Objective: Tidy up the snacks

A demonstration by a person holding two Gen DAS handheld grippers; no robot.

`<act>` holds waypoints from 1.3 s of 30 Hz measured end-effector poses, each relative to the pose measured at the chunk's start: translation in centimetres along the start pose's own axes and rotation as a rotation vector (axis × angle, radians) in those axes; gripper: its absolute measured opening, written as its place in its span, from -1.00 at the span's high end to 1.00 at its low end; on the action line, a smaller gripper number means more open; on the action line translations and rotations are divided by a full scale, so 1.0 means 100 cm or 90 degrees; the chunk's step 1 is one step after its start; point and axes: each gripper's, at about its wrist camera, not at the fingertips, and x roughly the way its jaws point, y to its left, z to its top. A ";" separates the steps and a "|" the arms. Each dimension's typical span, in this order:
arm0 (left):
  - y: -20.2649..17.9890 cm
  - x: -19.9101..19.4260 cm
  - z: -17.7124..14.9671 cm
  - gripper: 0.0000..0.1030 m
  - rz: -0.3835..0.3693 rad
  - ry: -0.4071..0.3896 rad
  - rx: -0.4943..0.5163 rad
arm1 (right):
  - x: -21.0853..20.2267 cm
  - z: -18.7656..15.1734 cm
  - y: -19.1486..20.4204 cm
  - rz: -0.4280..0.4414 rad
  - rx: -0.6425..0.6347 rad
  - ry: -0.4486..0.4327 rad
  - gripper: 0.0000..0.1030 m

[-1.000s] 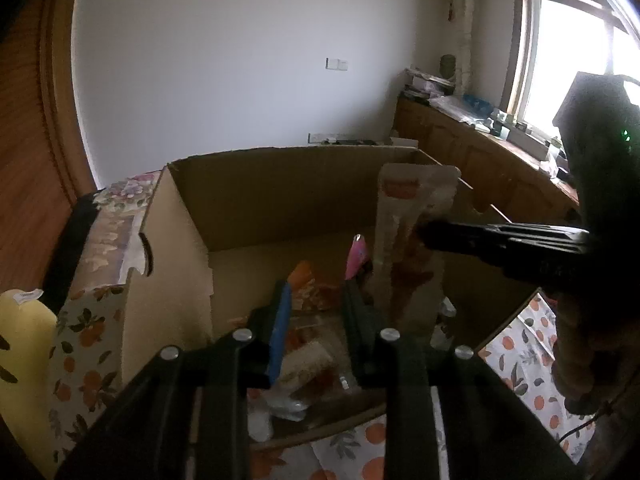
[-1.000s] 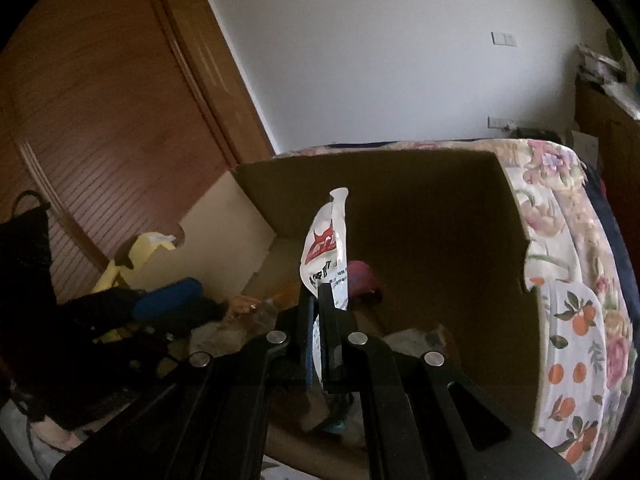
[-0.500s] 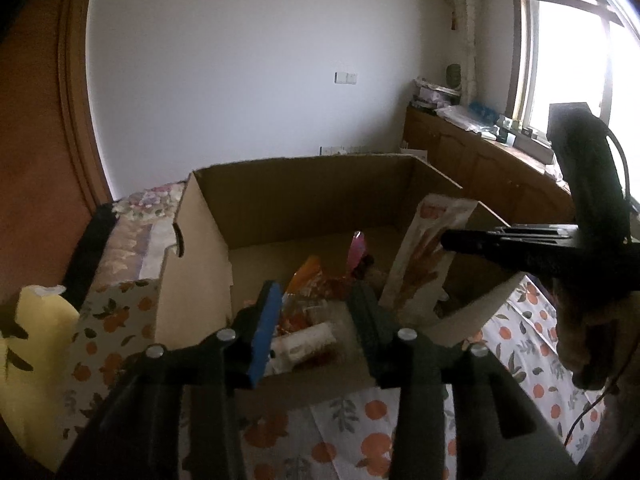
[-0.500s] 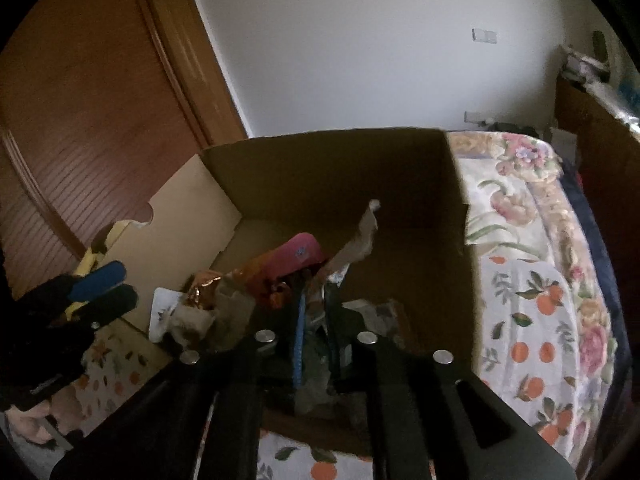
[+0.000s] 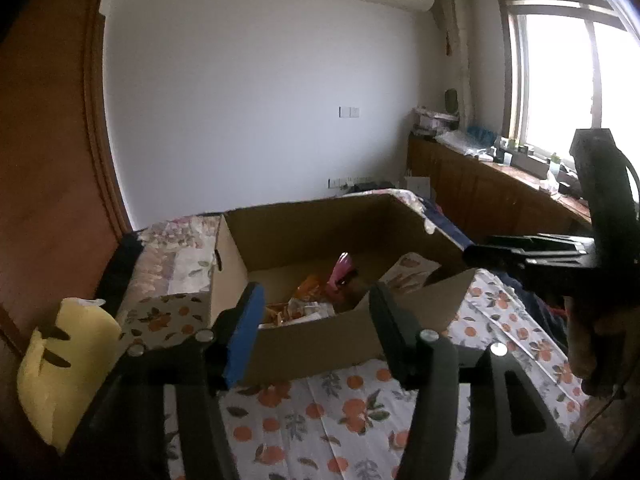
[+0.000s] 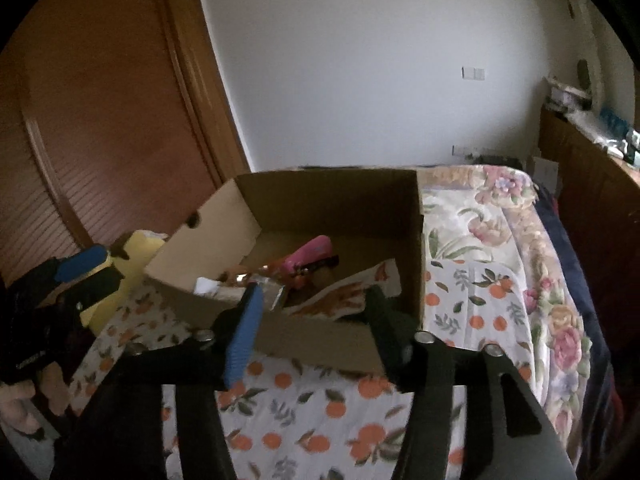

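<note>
- The left claw (image 5: 316, 320), low in the frame's middle, has just been opening; it stands wide and empty.
- The right claw (image 6: 314, 320), low centre in its own view, has also just been opening; nothing sits between its fingers.
- The snacks (image 6: 304, 276) lie heaped in the box (image 5: 320, 340), mid-frame on the bed (image 6: 492, 300).
- A yellow cushion (image 5: 68, 360) sits at lower left.

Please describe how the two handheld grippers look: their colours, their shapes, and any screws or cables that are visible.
Both the left gripper and the right gripper are black, each with two long flat fingers on angular black brackets fixed by round silver screws. On each, one finger carries a blue pad; the other is plain black. A thin dark cable loops behind the right gripper's upright black body.
</note>
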 end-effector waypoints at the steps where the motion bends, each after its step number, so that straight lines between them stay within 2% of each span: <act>1: -0.002 -0.007 -0.001 -0.27 0.001 -0.004 0.002 | -0.008 -0.003 0.003 0.000 -0.001 -0.005 -0.30; 2: -0.003 -0.017 -0.002 -0.41 0.002 -0.010 0.002 | -0.016 -0.007 0.006 0.000 -0.002 -0.010 -0.38; 3: -0.004 -0.024 -0.003 -0.43 0.002 -0.017 0.003 | -0.025 -0.010 0.010 0.001 -0.003 -0.015 -0.42; 7: -0.013 -0.056 -0.007 -0.48 0.013 -0.030 0.009 | -0.056 -0.021 0.024 -0.003 -0.009 -0.038 -0.82; 9: -0.017 -0.069 -0.009 -0.50 0.014 -0.039 0.008 | -0.070 -0.026 0.031 -0.002 -0.015 -0.046 -0.86; 11: -0.022 -0.082 -0.012 -0.50 0.024 -0.047 0.009 | -0.082 -0.031 0.036 -0.004 -0.019 -0.051 -1.00; 22: -0.036 -0.139 -0.036 -0.52 0.020 -0.104 -0.006 | -0.127 -0.062 0.058 -0.042 -0.025 -0.083 -1.00; 33: -0.046 -0.173 -0.080 -0.52 0.089 -0.101 -0.016 | -0.174 -0.110 0.081 -0.106 -0.013 -0.145 -1.00; 39: -0.054 -0.187 -0.105 -0.52 0.085 -0.099 -0.025 | -0.190 -0.137 0.098 -0.107 -0.023 -0.155 -1.00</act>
